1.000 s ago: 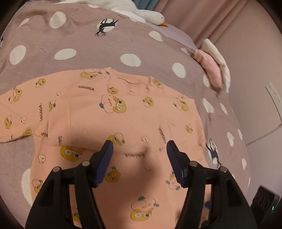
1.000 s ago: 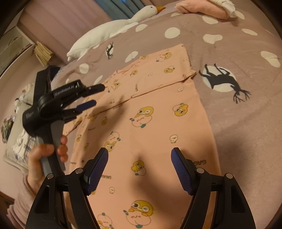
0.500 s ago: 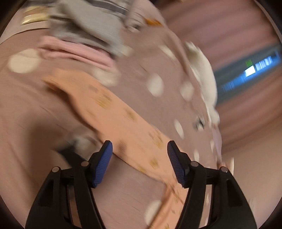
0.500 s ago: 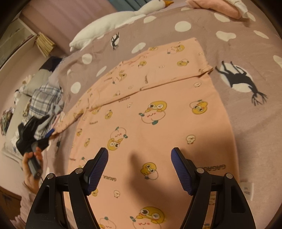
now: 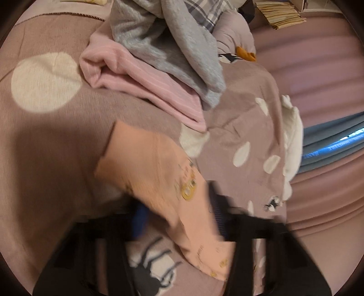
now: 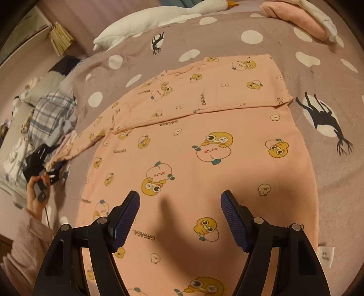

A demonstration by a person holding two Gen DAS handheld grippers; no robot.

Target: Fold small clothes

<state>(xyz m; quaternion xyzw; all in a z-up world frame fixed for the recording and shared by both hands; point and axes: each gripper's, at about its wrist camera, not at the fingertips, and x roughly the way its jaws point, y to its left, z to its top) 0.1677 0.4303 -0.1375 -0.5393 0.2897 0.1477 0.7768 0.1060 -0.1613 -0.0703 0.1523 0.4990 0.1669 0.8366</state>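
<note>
A peach shirt with cartoon prints (image 6: 204, 141) lies flat on the bed, its right sleeve folded in across the chest. Its left sleeve (image 5: 154, 168) stretches out sideways. My left gripper (image 5: 179, 218) is blurred; its open jaws straddle that sleeve near the cuff, and it also shows far left in the right wrist view (image 6: 51, 169). My right gripper (image 6: 179, 218) is open and empty, hovering over the shirt's lower body.
A mauve polka-dot bedspread (image 6: 261, 38) covers the bed. A pink garment (image 5: 145, 84) and a grey plaid pile (image 5: 173, 38) lie just beyond the sleeve cuff. A white goose plush (image 6: 159, 20) and folded pink clothes (image 6: 298, 20) lie at the far edge.
My left gripper has swung from over the shirt's body out to the left sleeve end and dropped low around it. My right gripper has moved slightly closer over the shirt.
</note>
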